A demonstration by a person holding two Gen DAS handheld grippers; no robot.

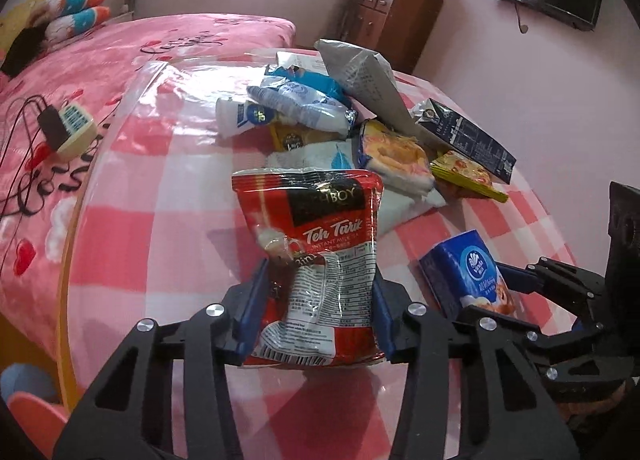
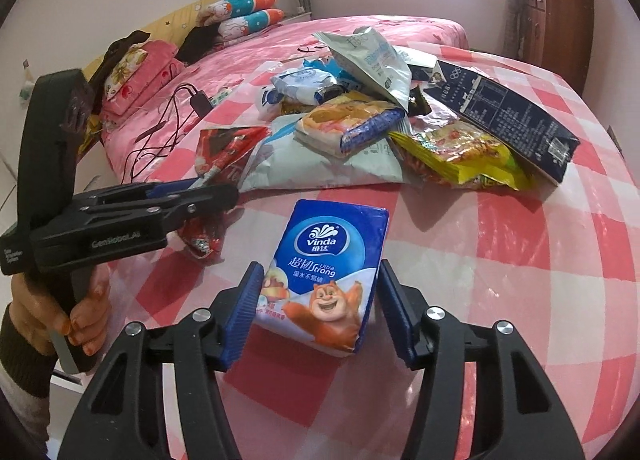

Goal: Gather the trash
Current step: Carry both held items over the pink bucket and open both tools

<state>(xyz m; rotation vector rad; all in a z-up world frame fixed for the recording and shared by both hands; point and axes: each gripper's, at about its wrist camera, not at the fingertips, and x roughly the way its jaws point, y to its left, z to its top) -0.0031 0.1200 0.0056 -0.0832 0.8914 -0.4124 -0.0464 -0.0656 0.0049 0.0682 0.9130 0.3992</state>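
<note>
A red Teh Tarik instant-tea packet (image 1: 320, 244) stands crumpled between the blue pads of my left gripper (image 1: 318, 312), which is shut on its lower half. My right gripper (image 2: 320, 316) is shut on a blue Vinda tissue pack (image 2: 332, 260), its pads pressing both long sides. Each wrist view also shows the other tool. The right gripper (image 1: 500, 296) holds the tissue pack (image 1: 472, 272) at the right. The left gripper (image 2: 208, 187) holds the red packet (image 2: 228, 147) at the left. Both hover over a round table (image 2: 520, 260) with a pink checked cloth.
A heap of wrappers, bags and a dark carton (image 2: 380, 119) lies at the table's far side. Beyond is a pink bed (image 1: 100, 59) with a power strip and cables (image 1: 72, 127). A wooden cabinet (image 1: 400, 19) stands behind. A person's hand (image 2: 80, 312) grips the left tool's handle.
</note>
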